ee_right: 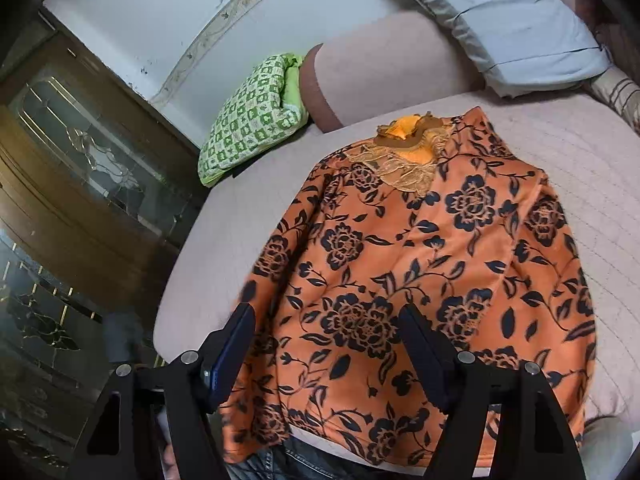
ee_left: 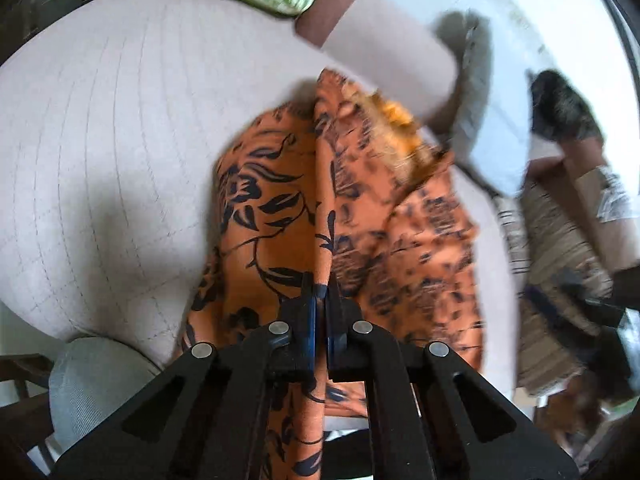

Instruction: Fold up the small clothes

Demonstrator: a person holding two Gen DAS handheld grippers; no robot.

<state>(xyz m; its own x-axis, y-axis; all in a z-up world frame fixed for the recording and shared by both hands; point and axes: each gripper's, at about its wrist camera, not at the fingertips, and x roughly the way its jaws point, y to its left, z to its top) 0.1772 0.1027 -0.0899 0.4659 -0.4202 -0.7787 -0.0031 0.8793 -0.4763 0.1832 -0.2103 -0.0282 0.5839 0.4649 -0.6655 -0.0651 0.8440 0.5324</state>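
The orange flowered top lies front-up on the pale quilted bed, collar toward twelve o'clock and hem hanging just over the near edge at six, a sensible layout for folding since body and sleeves are spread within reach of both hands. The left gripper has its fingers pinched tight on a ridge of the top's fabric, which rises in a crease running away toward the collar at one o'clock; this looks like a grip meant to lift a side edge and carry it across the body. The right gripper hovers low over the hem with its fingers spread wide and nothing between them but the cloth lying beneath, probably ready to take the lower corner. A green checked pillow sits at ten o'clock beside a pinkish bolster, with a pale blue pillow at one o'clock, all clear of the top. No basket, box or other container is in view.
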